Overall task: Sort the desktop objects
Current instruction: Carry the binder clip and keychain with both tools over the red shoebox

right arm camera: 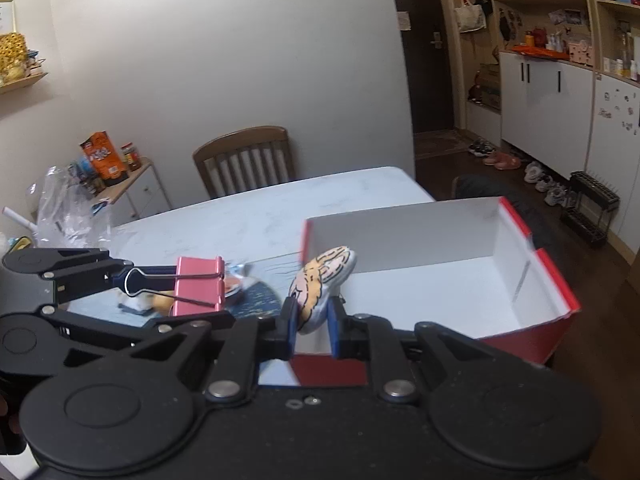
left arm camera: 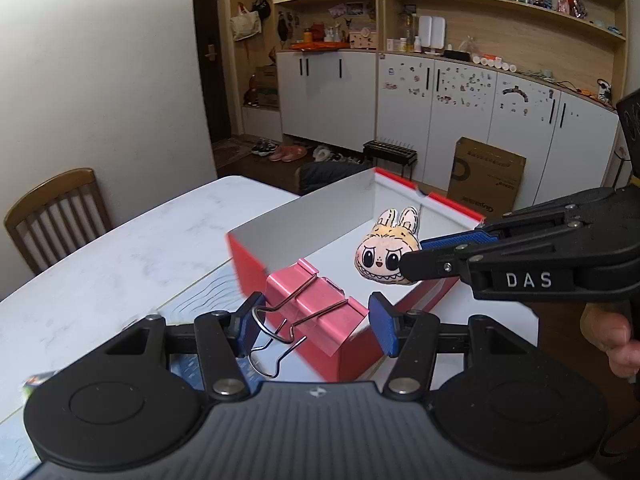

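Observation:
A pink binder clip (left arm camera: 316, 304) with wire handles sits between the pads of my left gripper (left arm camera: 316, 328), which is shut on it, above the near corner of a red box (left arm camera: 304, 208) with a white inside. My right gripper (left arm camera: 416, 258) comes in from the right, shut on a small plush rabbit-eared face toy (left arm camera: 384, 254) held over the box. In the right wrist view the toy (right arm camera: 324, 276) is pinched edge-on in my right gripper (right arm camera: 313, 320) at the box's (right arm camera: 400, 220) near-left corner. My left gripper (right arm camera: 160, 296) carries the clip (right arm camera: 200, 284) to the left.
The box stands on a white marble table (left arm camera: 120, 248) beside a blue patterned mat (right arm camera: 256, 296) holding small blurred objects. A wooden chair (right arm camera: 244, 156) is at the far side. A side cabinet with snacks (right arm camera: 104, 160) and a plastic bag (right arm camera: 68, 208) are at the left. A person's hand (left arm camera: 612, 332) grips the right tool.

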A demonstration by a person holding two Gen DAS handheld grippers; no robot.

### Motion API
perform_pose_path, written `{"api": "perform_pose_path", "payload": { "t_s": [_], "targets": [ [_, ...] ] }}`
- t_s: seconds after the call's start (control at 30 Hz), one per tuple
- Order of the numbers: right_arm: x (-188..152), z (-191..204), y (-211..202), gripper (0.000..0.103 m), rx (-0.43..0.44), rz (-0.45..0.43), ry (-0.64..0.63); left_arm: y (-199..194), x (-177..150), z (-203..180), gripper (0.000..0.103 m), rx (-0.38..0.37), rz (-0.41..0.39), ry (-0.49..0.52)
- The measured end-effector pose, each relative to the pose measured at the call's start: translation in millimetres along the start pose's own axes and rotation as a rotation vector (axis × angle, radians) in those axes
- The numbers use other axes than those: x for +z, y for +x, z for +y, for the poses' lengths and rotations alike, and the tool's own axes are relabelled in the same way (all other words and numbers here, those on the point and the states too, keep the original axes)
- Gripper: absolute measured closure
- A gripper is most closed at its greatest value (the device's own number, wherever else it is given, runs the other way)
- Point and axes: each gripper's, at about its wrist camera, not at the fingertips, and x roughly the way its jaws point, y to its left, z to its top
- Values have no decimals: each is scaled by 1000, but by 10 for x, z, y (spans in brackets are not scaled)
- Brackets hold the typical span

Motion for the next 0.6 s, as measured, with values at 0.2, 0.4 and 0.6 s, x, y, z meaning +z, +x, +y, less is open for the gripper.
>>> {"api": "perform_pose_path", "payload": {
  "t_s": [0.2,0.4,0.6],
  "targets": [
    [49,-368,31,88,-35,9,0,336,180,-252,47,0,18,35],
    [74,-708,100,88,-61,32,11,665,295,-413,47,1,57,45],
    [100,-1010,259,88,-78,82,26,1043,388,-466,47,5,121,41]
  ]
}}
